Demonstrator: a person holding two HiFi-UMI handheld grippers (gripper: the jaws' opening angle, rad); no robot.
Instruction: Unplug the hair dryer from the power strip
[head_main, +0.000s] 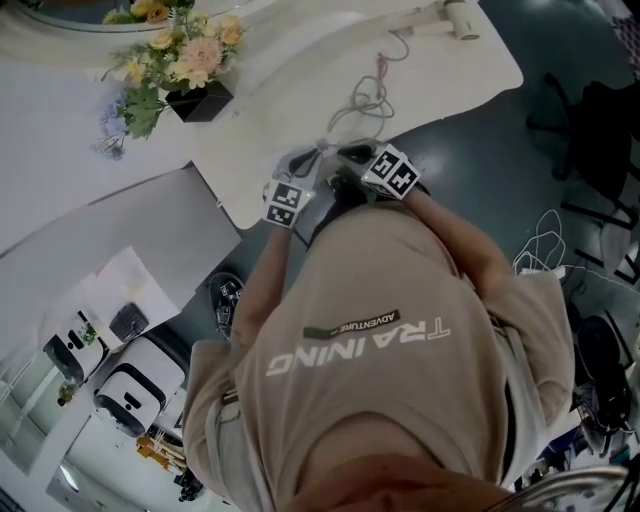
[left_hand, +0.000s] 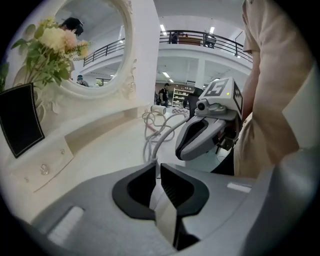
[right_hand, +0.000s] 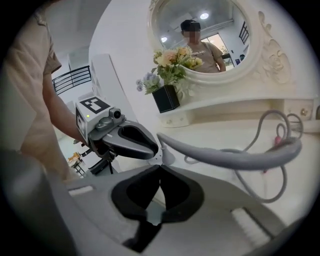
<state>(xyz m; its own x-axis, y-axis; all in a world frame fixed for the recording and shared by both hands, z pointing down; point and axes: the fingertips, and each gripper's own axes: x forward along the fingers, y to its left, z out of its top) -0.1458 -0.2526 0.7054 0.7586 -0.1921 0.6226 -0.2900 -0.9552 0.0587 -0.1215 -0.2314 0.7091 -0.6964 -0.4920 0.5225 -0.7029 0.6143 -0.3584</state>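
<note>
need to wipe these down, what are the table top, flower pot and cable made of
Table top: white, smooth, faint sheen; painted wood or resin, unclear. Flower pot: black, square, matte; plastic or ceramic. Cable: grey flexible plastic or rubber sheath, lying in loose loops.

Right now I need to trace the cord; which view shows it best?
Head view: the cord lies looped across the table, seen from above. Left gripper view shows small loops; right gripper view a blurred near stretch.
</note>
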